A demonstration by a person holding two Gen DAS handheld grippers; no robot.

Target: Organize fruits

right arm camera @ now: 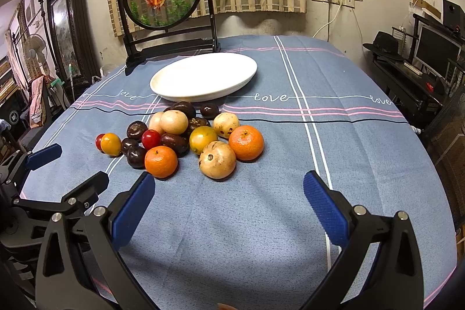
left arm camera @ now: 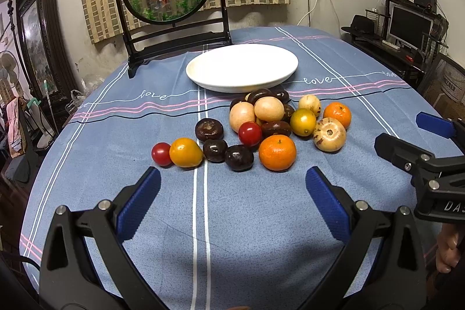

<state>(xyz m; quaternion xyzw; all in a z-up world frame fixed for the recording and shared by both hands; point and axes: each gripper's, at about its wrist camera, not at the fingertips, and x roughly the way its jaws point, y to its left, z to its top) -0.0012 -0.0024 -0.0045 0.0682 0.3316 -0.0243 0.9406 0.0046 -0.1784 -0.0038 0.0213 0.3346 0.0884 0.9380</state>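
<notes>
My left gripper and right gripper hover with jaws spread wide, holding nothing. Just ahead, the fruits lie heaped on the worktop. Beyond them, touching the heap, sits a white plate, bare.

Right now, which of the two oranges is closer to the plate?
The orange at the pile's right edge, beside the yellow tomato; the other orange sits at the front.

Warm indoor light, fairly bright and sharp at centre. Soft shadows darken the tablecloth at lower frame. Fisheye bends edges, corners vignetted black.
</notes>
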